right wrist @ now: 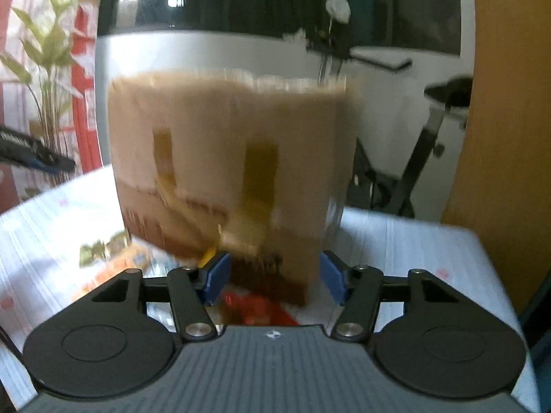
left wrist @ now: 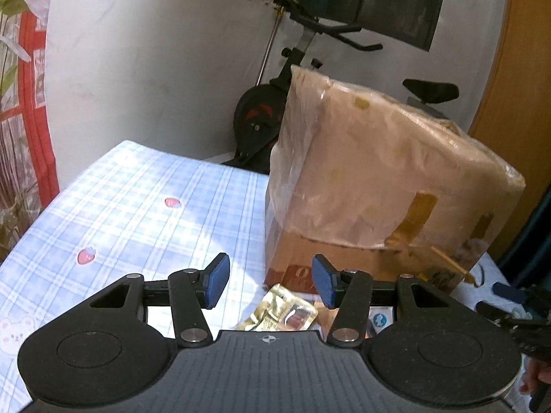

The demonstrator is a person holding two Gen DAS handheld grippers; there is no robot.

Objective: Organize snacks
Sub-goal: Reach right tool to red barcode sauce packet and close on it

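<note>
Both grippers hover low over the snacks, jaws apart and gripping nothing. Under the left gripper [left wrist: 270, 284] lies a gold snack packet [left wrist: 279, 313] on the checked blue worktop [left wrist: 137, 206]; below the right gripper [right wrist: 272, 277] — a blurred view — sits a red packet [right wrist: 255, 306], with an orange packet [right wrist: 120, 261] off to its left. Just behind stands a cardboard box [left wrist: 378, 179] in clear plastic, an exercise bike [left wrist: 261, 110] beyond. Judged a reach to pick up; next, lower each gripper and close on a packet.

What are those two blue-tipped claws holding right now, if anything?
Nothing. The left gripper is open above a gold snack packet, not pinching it. The right gripper is open too, in front of the cardboard box.
</note>
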